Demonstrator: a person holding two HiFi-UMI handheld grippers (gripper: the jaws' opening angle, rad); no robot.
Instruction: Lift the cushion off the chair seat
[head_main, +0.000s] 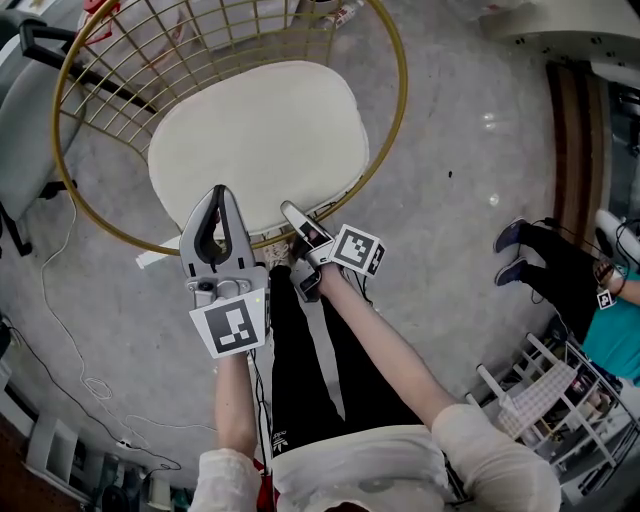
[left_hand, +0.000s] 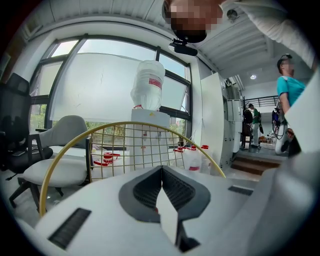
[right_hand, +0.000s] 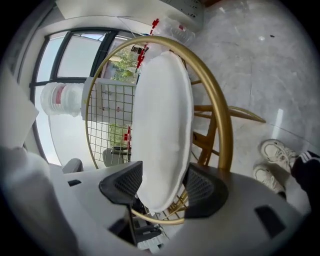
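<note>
A white cushion (head_main: 260, 130) lies flat on the seat of a round gold wire chair (head_main: 400, 90). My right gripper (head_main: 291, 212) is at the cushion's front edge. In the right gripper view the cushion (right_hand: 160, 125) hangs between the two dark pads, and the right gripper (right_hand: 162, 186) stands open around that edge, with the gold rim (right_hand: 222, 125) just beside it. My left gripper (head_main: 218, 192) hovers over the cushion's front-left edge. In its own view the left gripper (left_hand: 161, 170) is shut with nothing in it and faces the chair's wire back (left_hand: 65, 150); the cushion is hidden there.
My shoes (right_hand: 275, 150) stand by the chair's front legs. A grey office chair (head_main: 25, 120) and a loose cable (head_main: 60, 330) are on the left. A seated person (head_main: 620, 330) and a wire rack (head_main: 540, 390) are on the right. A water dispenser (left_hand: 147, 90) stands behind the chair.
</note>
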